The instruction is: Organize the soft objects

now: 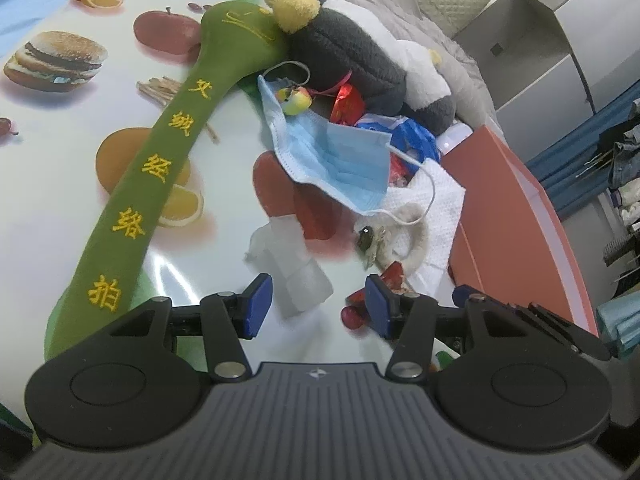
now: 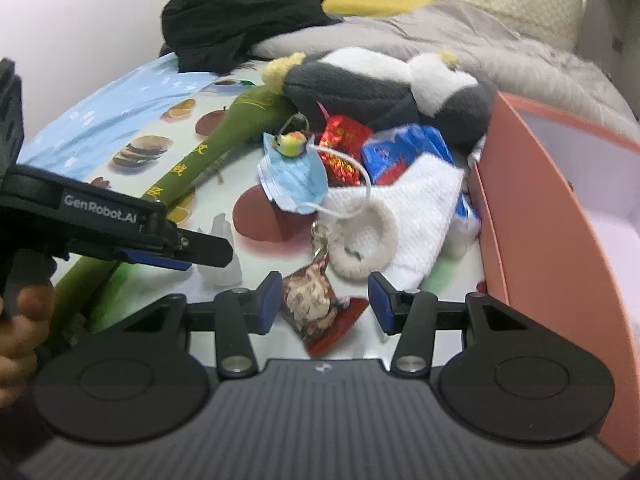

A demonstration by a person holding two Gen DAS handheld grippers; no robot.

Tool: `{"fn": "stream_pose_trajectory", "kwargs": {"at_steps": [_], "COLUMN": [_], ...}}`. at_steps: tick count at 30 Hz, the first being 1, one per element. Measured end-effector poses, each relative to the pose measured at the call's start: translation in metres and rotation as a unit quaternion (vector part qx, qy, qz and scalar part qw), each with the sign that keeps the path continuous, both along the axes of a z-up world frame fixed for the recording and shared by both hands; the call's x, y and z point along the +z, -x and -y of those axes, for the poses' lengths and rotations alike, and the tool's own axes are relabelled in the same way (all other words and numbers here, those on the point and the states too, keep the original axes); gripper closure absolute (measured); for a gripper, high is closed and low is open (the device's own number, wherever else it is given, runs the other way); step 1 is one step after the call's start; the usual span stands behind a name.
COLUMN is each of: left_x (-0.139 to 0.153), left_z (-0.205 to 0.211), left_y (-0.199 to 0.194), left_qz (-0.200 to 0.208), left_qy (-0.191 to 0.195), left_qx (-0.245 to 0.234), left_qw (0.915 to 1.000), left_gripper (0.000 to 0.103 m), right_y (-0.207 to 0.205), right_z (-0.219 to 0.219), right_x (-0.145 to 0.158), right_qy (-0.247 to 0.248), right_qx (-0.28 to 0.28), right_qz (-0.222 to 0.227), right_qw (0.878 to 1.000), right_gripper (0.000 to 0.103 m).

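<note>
left gripper (image 1: 318, 306): pointing down at the table, blue pads standing apart with nothing pressed between them; a crumpled clear plastic piece (image 1: 294, 268) is lying just ahead of the gap.
right gripper (image 2: 322, 302): also angling down, jaws apart; a small printed snack packet (image 2: 312, 304) is lying between the pads, neither pad pressing it.
person's hand (image 2: 20, 328): gripping the left tool's handle, seen from the right camera.
soft things: a grey and white plush toy (image 1: 348, 56), a long green plush paddle (image 1: 160, 168) and a blue face mask (image 1: 336, 160) are sitting in a heap in front of both tools, with a white knitted cloth (image 2: 420, 208) and a furry ring (image 2: 368, 240) nearer.
in the way: an orange box (image 2: 540, 208) is standing open just right of the heap.
surface: a glossy tablecloth (image 1: 60, 128) printed with fruit and burgers; a grey quilted bed (image 2: 480, 40) is lying behind.
</note>
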State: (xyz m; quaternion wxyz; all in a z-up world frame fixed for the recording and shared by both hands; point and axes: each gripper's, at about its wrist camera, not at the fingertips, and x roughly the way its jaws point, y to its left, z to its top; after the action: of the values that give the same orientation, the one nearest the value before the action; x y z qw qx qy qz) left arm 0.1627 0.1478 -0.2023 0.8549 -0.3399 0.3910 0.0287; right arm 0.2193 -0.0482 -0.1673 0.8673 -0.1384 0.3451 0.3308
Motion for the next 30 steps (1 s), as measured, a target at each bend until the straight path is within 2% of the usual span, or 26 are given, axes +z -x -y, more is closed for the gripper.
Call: {"fn": "stream_pose_trajectory", "kwargs": {"at_steps": [6,9,15,24,30], "left_x": [-0.001,-0.001,-0.002,-0.003,-0.004], "left_z": [0.001,0.002,0.003,0.003,0.011], "left_y": [-0.004,-0.006,-0.008,-0.011,-0.015], "left_qz": [0.001,0.003,-0.005,-0.017,-0.021], "left_qy": [0.007,0.013,-0.003,-0.002,-0.022], "left_qx": [0.005,0.006,0.014,0.042,0.034], "left_qw": [1.0,0.9999,0.9999,0.999,0.9989], "left_gripper": [0.046,0.046,0.046,0.046,0.046], "right_y": [-0.005,-0.008,-0.009,-0.006,-0.001], "right_z": [-0.009,-0.015,-0.015,-0.009,-0.002], "right_x": [-0.003,-0.012,-0.027,-0.033,-0.032], "right_qy": [0.008,0.028,0.037,0.026,0.016], "right_qx": [0.056,0.06,0.068,0.035,0.01], "right_qz": [-0.005,-0.013,-0.032,-0.04,-0.04], "right_qw": [0.998,0.998,0.997,0.998,0.999], "right_gripper": [0.053,0.053,0.054,0.06,0.062]}}
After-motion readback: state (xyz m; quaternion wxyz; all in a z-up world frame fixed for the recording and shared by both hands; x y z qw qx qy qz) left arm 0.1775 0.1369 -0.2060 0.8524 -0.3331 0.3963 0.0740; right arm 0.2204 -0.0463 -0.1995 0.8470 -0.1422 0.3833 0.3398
